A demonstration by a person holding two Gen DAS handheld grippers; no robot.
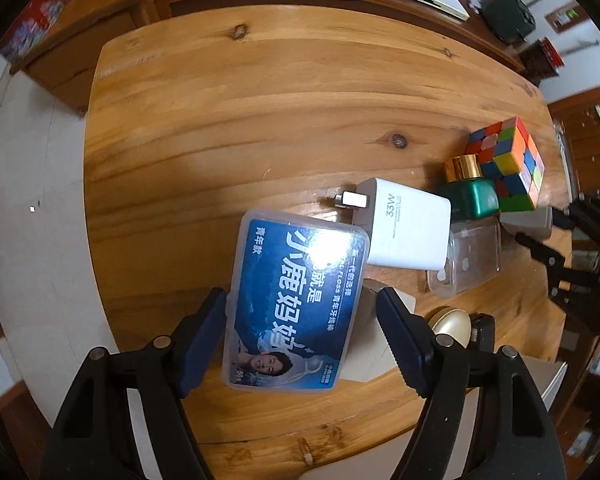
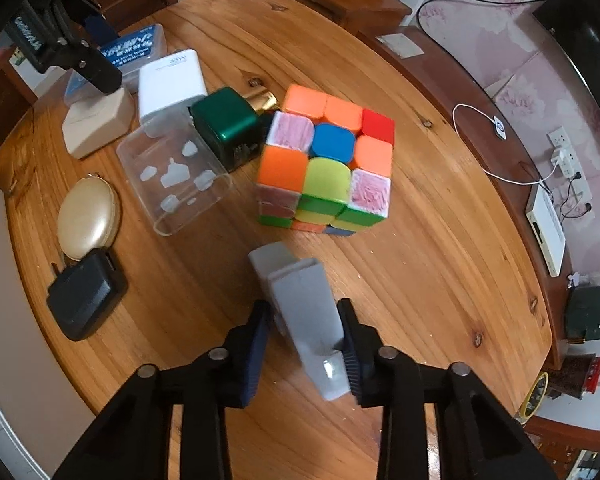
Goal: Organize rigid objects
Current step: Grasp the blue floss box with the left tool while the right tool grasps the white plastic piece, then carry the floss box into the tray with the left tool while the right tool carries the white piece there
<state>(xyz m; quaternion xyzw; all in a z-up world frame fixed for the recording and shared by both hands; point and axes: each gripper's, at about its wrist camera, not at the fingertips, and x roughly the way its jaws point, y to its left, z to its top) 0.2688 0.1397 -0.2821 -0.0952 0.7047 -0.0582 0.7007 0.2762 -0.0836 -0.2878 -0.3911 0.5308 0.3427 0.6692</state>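
My left gripper (image 1: 300, 336) stands around a blue-labelled clear floss box (image 1: 296, 300); its left pad touches the box, its right pad stands a little apart, and the box lies tilted over a beige block (image 1: 374, 344). My right gripper (image 2: 304, 344) is shut on a grey clip-shaped piece (image 2: 304, 308) held just above the round wooden table (image 2: 440, 240). A scrambled cube (image 2: 328, 164), a green bottle with a gold cap (image 2: 228, 128), a white 33W charger (image 1: 404, 228) and a clear plastic box (image 2: 176, 180) sit clustered mid-table.
A gold oval case (image 2: 90, 218) and a black adapter (image 2: 86, 294) lie near the table's left edge in the right wrist view. A wooden sideboard (image 2: 480, 80) with a white router (image 2: 546, 228) and cables runs beyond the table.
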